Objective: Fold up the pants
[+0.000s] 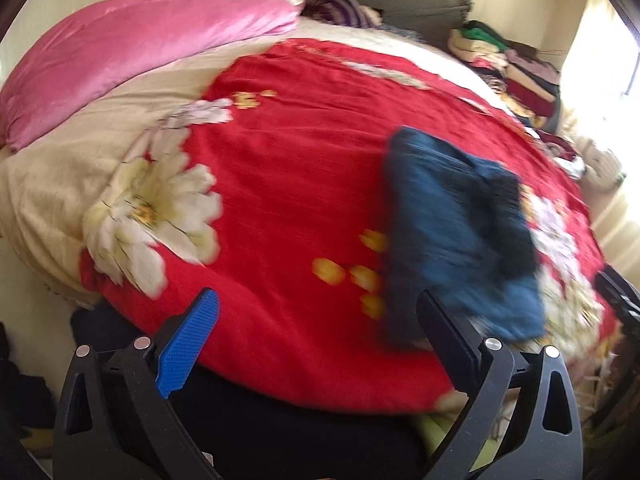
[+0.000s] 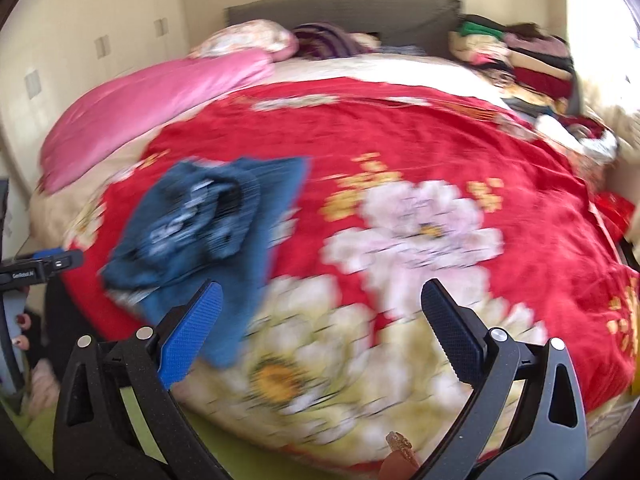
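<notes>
Blue jeans lie folded into a compact bundle on the red flowered bedspread (image 1: 300,184). In the left wrist view the pants (image 1: 452,228) sit right of centre, just beyond my right fingertip. My left gripper (image 1: 316,320) is open and empty near the bed's front edge. In the right wrist view the pants (image 2: 208,228) lie at the left, just past the blue left pad (image 2: 188,340). My right gripper (image 2: 320,316) is open and empty over the bedspread (image 2: 440,152). Both views are motion-blurred.
A pink duvet (image 1: 132,48) lies along the bed's far left side. Stacked folded clothes (image 1: 516,68) sit at the far right by the grey headboard (image 2: 344,8). The other gripper's tip (image 2: 40,266) shows at the left edge. A bright window is at the right.
</notes>
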`<state>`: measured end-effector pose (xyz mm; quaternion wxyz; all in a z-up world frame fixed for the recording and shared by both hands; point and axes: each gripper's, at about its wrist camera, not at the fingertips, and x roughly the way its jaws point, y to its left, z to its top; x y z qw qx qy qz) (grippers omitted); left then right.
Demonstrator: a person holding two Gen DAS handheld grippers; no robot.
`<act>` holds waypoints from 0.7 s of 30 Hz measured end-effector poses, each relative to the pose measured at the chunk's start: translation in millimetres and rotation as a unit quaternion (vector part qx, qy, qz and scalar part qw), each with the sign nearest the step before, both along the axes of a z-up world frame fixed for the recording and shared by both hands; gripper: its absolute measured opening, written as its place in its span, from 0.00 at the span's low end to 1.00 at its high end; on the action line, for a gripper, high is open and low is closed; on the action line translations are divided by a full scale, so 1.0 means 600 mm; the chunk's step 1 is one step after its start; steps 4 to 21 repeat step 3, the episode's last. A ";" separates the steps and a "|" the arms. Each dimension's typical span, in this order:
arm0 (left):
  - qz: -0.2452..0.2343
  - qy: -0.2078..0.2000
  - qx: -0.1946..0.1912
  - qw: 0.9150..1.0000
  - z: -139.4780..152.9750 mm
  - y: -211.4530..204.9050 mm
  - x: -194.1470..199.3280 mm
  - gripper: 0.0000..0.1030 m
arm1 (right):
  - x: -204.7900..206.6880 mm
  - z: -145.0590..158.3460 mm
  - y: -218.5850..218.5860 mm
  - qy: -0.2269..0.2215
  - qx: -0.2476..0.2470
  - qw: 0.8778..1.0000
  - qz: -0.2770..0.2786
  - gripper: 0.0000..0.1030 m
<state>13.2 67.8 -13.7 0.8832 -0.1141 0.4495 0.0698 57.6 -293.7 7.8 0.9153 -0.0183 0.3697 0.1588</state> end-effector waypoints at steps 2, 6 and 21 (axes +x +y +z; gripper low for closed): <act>0.028 0.010 0.022 0.999 -0.009 0.046 0.043 0.96 | 0.039 -0.001 -0.044 -0.002 -0.010 0.999 -0.038 0.91; 0.035 0.014 0.032 0.999 -0.012 0.066 0.066 0.96 | 0.067 -0.002 -0.077 -0.004 -0.012 0.998 -0.060 0.91; 0.035 0.014 0.032 0.999 -0.012 0.066 0.066 0.96 | 0.067 -0.002 -0.077 -0.004 -0.012 0.998 -0.060 0.91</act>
